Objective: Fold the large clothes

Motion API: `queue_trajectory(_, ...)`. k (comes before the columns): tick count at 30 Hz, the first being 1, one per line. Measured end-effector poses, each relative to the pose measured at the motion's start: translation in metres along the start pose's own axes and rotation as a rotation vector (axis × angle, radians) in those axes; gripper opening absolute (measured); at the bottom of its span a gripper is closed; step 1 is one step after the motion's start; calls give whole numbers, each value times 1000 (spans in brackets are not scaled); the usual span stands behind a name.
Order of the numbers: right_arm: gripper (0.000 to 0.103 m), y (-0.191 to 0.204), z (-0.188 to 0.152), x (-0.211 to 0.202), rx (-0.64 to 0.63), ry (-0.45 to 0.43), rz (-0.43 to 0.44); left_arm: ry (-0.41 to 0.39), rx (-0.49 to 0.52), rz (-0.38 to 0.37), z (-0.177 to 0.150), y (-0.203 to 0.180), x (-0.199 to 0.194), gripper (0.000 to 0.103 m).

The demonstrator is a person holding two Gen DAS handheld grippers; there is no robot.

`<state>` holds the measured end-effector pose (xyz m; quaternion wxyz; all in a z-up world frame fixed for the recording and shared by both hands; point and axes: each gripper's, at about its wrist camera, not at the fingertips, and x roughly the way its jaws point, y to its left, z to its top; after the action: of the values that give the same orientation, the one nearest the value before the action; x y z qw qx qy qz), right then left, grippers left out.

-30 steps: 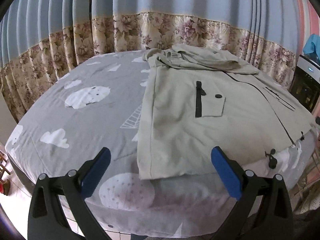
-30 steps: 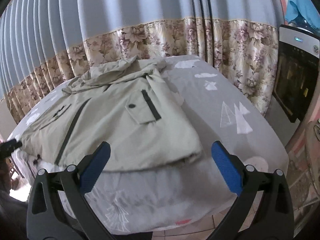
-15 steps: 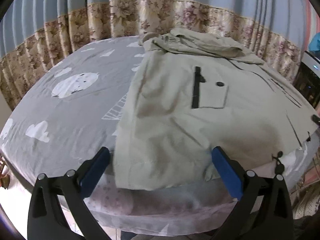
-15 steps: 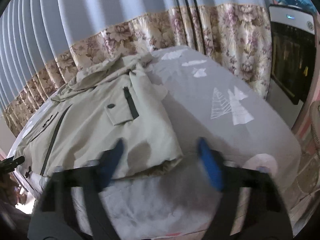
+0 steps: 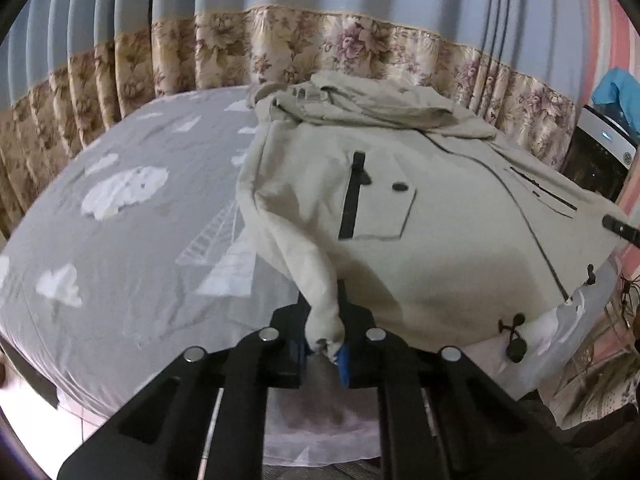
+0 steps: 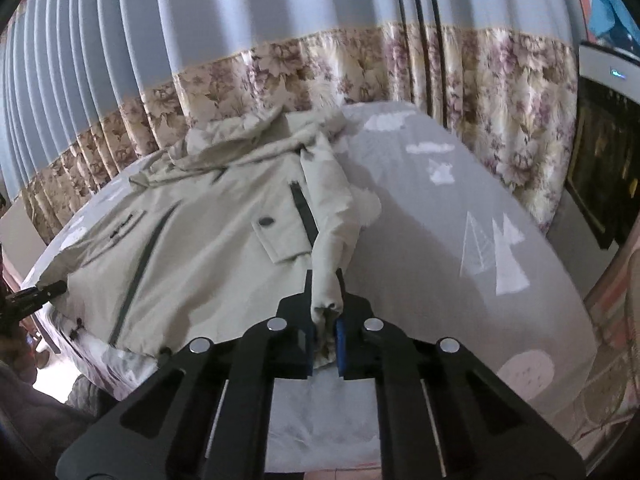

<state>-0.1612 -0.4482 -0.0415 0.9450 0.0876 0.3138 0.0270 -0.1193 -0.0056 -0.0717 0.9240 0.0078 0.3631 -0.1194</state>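
A beige hooded jacket (image 5: pixel 432 220) with black zippers and a flap pocket lies spread on a bed, hood toward the curtain. My left gripper (image 5: pixel 323 350) is shut on the jacket's near left hem corner, which bunches up between the blue pads. In the right wrist view the jacket (image 6: pixel 208 240) lies to the left, and my right gripper (image 6: pixel 325 336) is shut on its near right hem corner, lifted slightly off the sheet. The tip of the other gripper shows at each view's edge.
The bed has a grey sheet (image 5: pixel 120 240) with white cloud and tree prints. A blue curtain with a floral border (image 5: pixel 320 48) hangs behind. A dark appliance (image 6: pixel 600 152) stands to the right of the bed. The bed's near edge drops to the floor.
Both grippers were open above the near hem. They moved forward and closed on the two hem corners, and the fabric now gathers up into them.
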Motion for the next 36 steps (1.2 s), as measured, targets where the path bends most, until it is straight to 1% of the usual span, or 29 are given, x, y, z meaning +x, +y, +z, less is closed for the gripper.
queue_trajectory(3,7,12,11,-6,-51,-9,15,-28,-7,-3,14,6,-11,10)
queue_trajectory(5,6,23,15,-8,-96,-2,28,-51,8,8,22,8,-20,10)
queue_trajectory(9,6,58,20,-18,-183,6,118,-79,-14,23,33,25,-41,9)
queue_trajectory(11,6,70,20,-26,-197,-1,172,-88,-14,46,36,36,-51,9)
queue_trajectory(13,6,81,20,-36,-195,-4,230,-87,-38,58,38,50,-59,9)
queue_trajectory(15,6,87,19,-45,-200,-9,258,-75,-57,60,37,62,-64,9)
queue_trajectory(18,6,84,21,-61,-181,-18,234,-43,-71,27,35,71,-72,9)
queue_trajectory(21,6,70,25,-73,-128,-38,203,-42,-43,5,38,64,-80,9)
queue_trajectory(24,6,58,34,-79,-63,-67,187,-63,-26,-21,54,59,-85,9)
queue_trajectory(27,6,56,51,-67,-37,-78,198,-84,-7,-25,75,56,-78,9)
queue_trajectory(29,6,52,65,-53,-13,-72,199,-68,16,-21,94,56,-63,10)
queue_trajectory(32,6,49,87,-33,5,-83,170,-49,-3,-39,122,65,-42,10)
queue_trajectory(36,6,46,122,-1,12,-101,128,-61,-11,-42,158,72,-17,11)
